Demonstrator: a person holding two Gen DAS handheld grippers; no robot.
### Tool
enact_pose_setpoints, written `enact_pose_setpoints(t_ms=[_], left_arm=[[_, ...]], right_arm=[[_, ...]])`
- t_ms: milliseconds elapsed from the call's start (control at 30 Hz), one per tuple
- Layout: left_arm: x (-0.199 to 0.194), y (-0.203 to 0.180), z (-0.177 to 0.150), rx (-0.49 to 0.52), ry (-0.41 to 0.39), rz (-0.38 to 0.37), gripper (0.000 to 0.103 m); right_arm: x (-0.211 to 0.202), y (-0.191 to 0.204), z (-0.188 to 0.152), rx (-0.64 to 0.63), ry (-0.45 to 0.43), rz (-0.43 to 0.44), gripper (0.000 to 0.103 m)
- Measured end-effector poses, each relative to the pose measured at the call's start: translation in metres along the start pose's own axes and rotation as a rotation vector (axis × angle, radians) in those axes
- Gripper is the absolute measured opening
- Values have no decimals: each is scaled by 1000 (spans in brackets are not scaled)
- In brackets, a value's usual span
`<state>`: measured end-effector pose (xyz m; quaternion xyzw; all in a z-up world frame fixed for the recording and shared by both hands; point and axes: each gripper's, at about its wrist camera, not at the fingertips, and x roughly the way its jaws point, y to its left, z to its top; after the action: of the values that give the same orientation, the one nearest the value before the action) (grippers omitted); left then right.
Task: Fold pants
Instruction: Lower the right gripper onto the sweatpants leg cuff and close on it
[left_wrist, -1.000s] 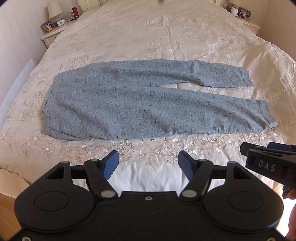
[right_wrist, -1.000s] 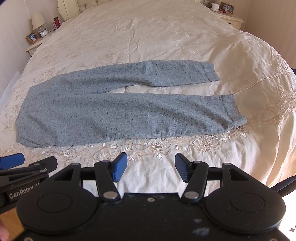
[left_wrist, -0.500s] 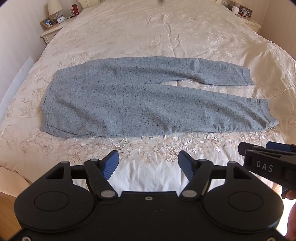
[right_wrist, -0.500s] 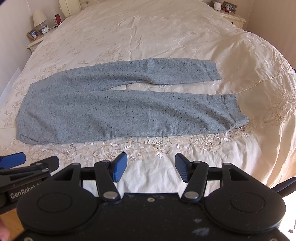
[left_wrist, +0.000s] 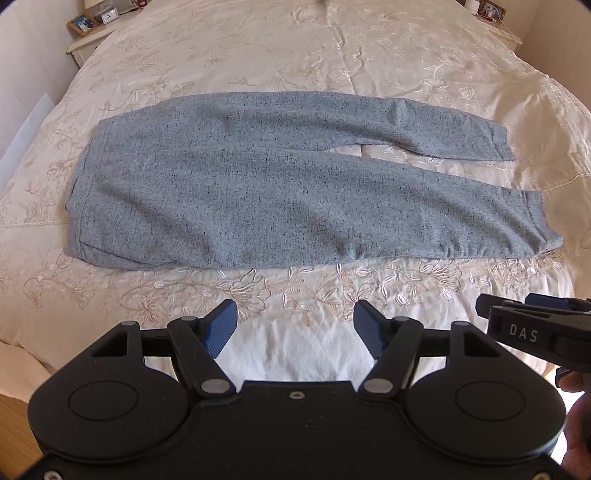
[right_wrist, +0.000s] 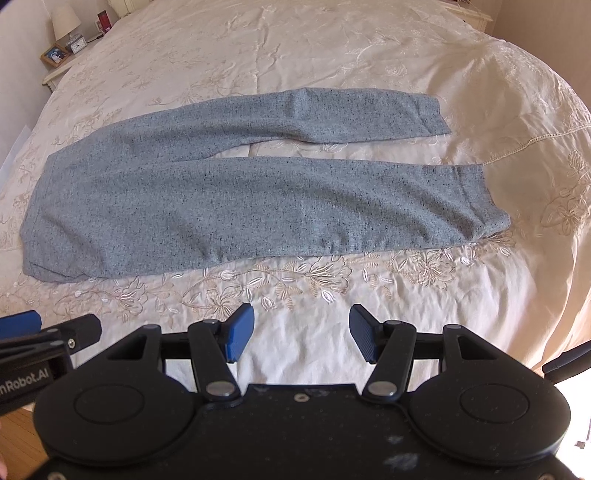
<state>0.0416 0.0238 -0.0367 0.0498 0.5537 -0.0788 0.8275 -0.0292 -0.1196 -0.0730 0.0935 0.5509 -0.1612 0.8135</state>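
Both claws have come down toward the near edge of the bed (left_wrist: 280, 44); the grey pants (left_wrist: 280, 184) lie flat and unfolded across its middle, waistband left. My worry: pinching bedspread (right_wrist: 295, 295) with the hem would drag it along. My left gripper (left_wrist: 293, 330) is closing slightly, nothing between; my right gripper (right_wrist: 301, 332) gapes empty.

Embroidered cream bedspread (left_wrist: 258, 55); nightstand (right_wrist: 55, 74) w/ lamp (right_wrist: 65, 20), photo frame (right_wrist: 55, 54).
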Motion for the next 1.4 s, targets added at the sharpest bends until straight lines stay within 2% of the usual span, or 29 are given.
enact_pose_setpoints(t_ms=[100,167,367,500,733,800,967,1100,1200,1267,1300,1333,1400], left_arm=[[14,-2,13,26,0,-14,70],[25,-8,22,58,7,-27,69],[45,-33,44,109,23,-37,66],[54,-51,53,80,33,-11,66],[75,-78,51,-40,101,28,66],[81,-88,49,-54,116,39,66],[95,-109,53,-73,148,52,66],[99,-122,60,-68,144,59,66],[104,-127,63,-65,151,69,66],[107,-129,65,-67,160,71,66],[109,-130,66,-68,164,74,66],[110,-130,67,-69,167,76,66],[113,-131,68,-69,174,81,66]], right_arm=[[17,-5,8,-6,48,-40,59],[22,-12,13,5,48,-61,58],[29,-69,38,72,-31,-120,58],[45,-128,67,124,-74,-131,58],[100,-220,130,56,-66,-139,55],[116,-242,143,39,-83,-107,55],[149,-274,166,15,-108,-61,54],[171,-277,171,-64,-72,-47,53],[181,-278,169,-90,-57,-14,46],[189,-280,171,-101,-29,8,34],[193,-280,170,-103,-10,20,21],[197,-281,170,-102,7,24,13],[202,-283,170,-93,20,18,14]])
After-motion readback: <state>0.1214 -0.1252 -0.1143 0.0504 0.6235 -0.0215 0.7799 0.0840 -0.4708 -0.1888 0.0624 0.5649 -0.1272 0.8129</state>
